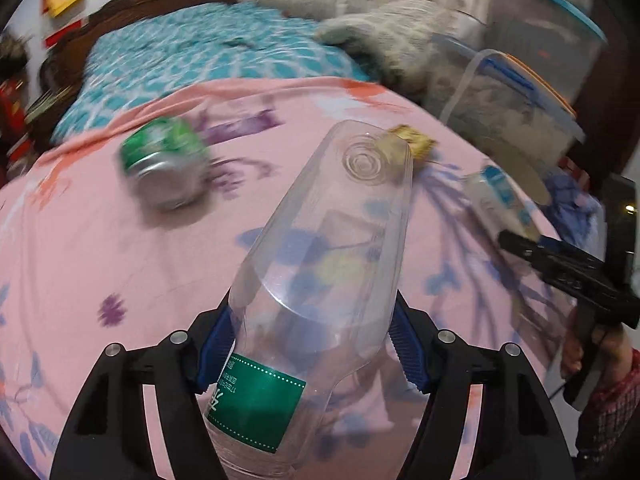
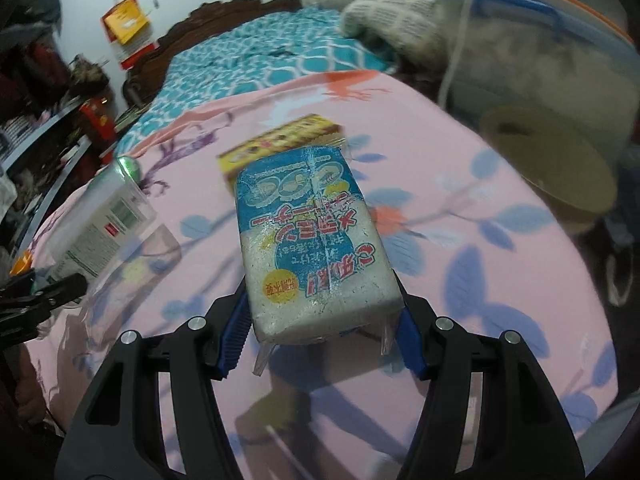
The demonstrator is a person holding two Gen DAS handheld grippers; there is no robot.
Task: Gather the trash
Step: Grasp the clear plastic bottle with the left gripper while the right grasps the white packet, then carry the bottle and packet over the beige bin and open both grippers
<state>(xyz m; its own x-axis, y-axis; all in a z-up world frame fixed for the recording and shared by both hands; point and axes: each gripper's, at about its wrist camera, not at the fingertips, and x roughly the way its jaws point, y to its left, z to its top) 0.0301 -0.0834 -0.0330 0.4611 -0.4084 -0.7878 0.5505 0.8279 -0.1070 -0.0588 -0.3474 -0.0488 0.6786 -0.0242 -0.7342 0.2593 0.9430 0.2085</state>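
A: Nearest to us, the left tongs [image 1: 312, 344] are clenched on the clear plastic bottle [image 1: 320, 280]. The blue pads press its sides just above the green label, and its base points away from us, above the pink flowered sheet [image 1: 100, 260].

B: And our right tongs [image 2: 320, 324] are grasping the white packet with blue and red print [image 2: 316, 240] at its near end. The packet is lifted, and we see its shadow on the sheet below.

A: So we hold two pieces of trash, one in each hand. Neither is put away yet. We cannot see any bin or bag for trash in these views.

B: What is left on the sheet? We see the green can [image 1: 164, 164] lying on its side, well apart from the bottle, blurred.

A: Also the small yellow wrapper [image 1: 412, 140] beyond the bottle base. In the right view it lies just behind the packet.

B: At the right edge there are the clear storage boxes with blue handles [image 2: 540, 60] and a brown tape roll [image 2: 548, 160]. We judge these are not trash.

A: Then we think the task is about half done: two pieces in hand, at least two still to collect.
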